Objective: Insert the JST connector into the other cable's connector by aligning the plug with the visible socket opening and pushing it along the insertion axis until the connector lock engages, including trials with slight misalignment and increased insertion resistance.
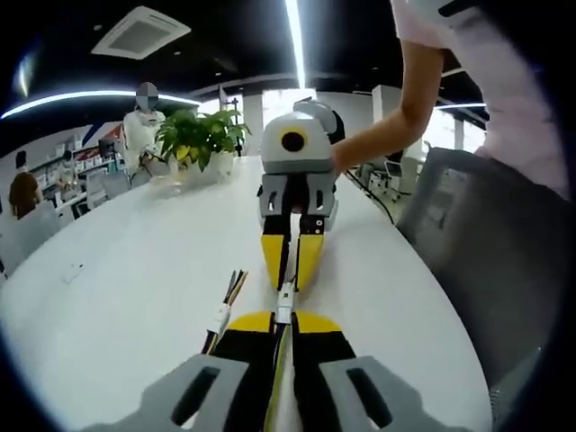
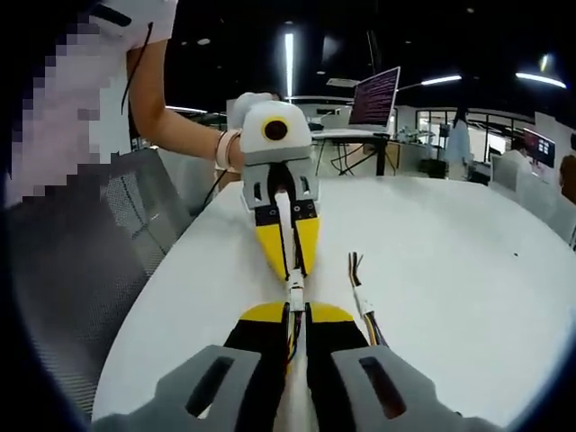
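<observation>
At the centre of the frame the white connector (image 1: 284,304) sits between the two facing yellow tips. Left hand-held gripper (image 1: 281,326) and right hand-held gripper (image 2: 295,317) are both clenched on its cables, above the white table (image 1: 135,297). A spare cable (image 2: 362,292) lies beside.

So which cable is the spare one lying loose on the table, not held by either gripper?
Start at the white table, then find the two grippers meeting nose to nose in the middle. The loose cable lies on the tabletop just beside their yellow-tipped jaws. Unlike the white connectors pinched between the jaws, it rests free, with a small white plug and splayed coloured wires.
</observation>
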